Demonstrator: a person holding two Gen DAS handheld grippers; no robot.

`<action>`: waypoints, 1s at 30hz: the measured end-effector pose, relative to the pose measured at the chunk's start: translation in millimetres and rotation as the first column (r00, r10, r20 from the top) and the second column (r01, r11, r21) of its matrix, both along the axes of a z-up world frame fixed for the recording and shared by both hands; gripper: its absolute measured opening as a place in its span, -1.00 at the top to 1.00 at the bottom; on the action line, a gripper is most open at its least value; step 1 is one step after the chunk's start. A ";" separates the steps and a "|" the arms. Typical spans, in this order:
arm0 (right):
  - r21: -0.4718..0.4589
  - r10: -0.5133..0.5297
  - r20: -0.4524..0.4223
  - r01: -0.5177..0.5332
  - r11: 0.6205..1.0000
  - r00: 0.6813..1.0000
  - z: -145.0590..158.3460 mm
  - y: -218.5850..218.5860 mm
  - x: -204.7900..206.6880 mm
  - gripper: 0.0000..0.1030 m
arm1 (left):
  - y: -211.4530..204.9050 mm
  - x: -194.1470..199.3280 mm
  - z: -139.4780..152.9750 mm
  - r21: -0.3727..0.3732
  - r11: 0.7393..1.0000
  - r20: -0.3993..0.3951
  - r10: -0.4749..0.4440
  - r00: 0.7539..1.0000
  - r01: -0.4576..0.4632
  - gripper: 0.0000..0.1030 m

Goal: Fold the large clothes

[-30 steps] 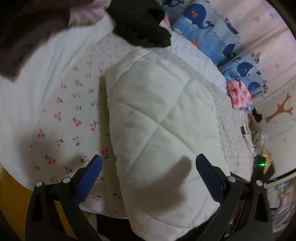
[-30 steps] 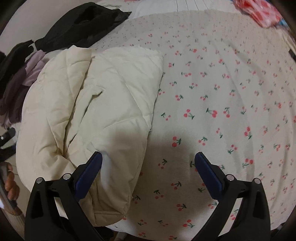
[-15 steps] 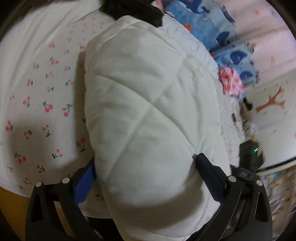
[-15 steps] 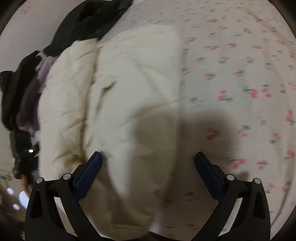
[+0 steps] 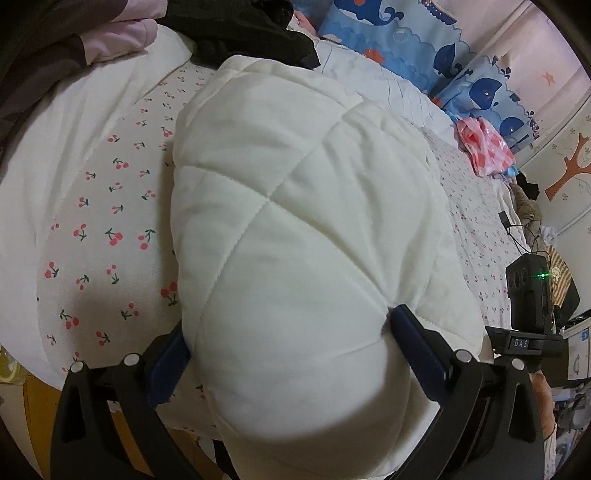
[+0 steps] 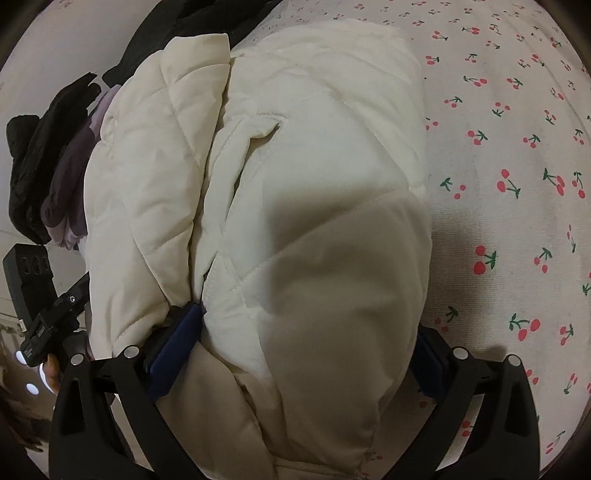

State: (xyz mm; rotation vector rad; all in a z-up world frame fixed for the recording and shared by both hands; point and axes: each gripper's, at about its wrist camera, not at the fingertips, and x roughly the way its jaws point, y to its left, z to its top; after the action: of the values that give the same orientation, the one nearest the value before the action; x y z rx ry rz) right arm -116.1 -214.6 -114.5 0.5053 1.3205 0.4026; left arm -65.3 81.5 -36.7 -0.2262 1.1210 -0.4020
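Over on the left we've got a pile of dark and lilac clothes (image 5: pixel 74 40) heaped at the far edge of the bed, sitting on the white cherry-print bedsheet (image 5: pixel 107 236). Right in the middle of that sheet is the cream quilted puffer jacket (image 5: pixel 295 221), bundled up in a fat fold that runs from the near edge of the bed away toward the black garment (image 5: pixel 251 33) behind it.

Our left gripper (image 5: pixel 291 343) has its blue pads spread wide with the near end of the jacket stuffed between them, both pads pressing into the padding. The right gripper (image 6: pixel 299 343) is the same deal from the other side: pads wide apart, one dug into the crease between two layers, the other mostly hidden behind the bulge, jacket wedged in between.

Further right there's a blue whale-print pillow (image 5: pixel 406 33), then a crumpled pink checked cloth (image 5: pixel 484 147) near the wall.
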 end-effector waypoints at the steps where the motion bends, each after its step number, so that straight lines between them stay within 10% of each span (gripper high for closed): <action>1: -0.007 0.009 0.008 -0.009 1.000 1.000 1.4 2.0 0.6 -0.89 | 1.7 1.2 -0.1 -0.002 1.000 0.001 0.001 1.000 -0.001 -0.90; 10: -0.304 0.166 0.329 -0.062 0.951 0.929 56.0 45.9 -29.5 -0.07 | -3.5 -18.3 16.1 0.096 0.995 0.124 -0.022 0.992 0.010 -0.57; 20: -0.151 0.039 0.229 -0.004 0.989 0.973 25.4 20.8 -18.6 -0.63 | -3.5 -15.7 13.2 0.124 0.992 0.125 -0.014 0.992 -0.002 -0.73; 30: -0.120 0.084 0.275 -0.052 0.991 0.958 25.1 24.6 -21.1 -0.39 | -6.2 -14.5 10.6 0.131 0.991 0.135 -0.002 0.991 -0.016 -0.87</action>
State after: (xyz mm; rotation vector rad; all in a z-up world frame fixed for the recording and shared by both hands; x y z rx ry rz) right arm -137.2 -190.0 -89.4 0.2965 1.0807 0.4372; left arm -79.9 75.3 -26.1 -0.0848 1.0089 -0.3306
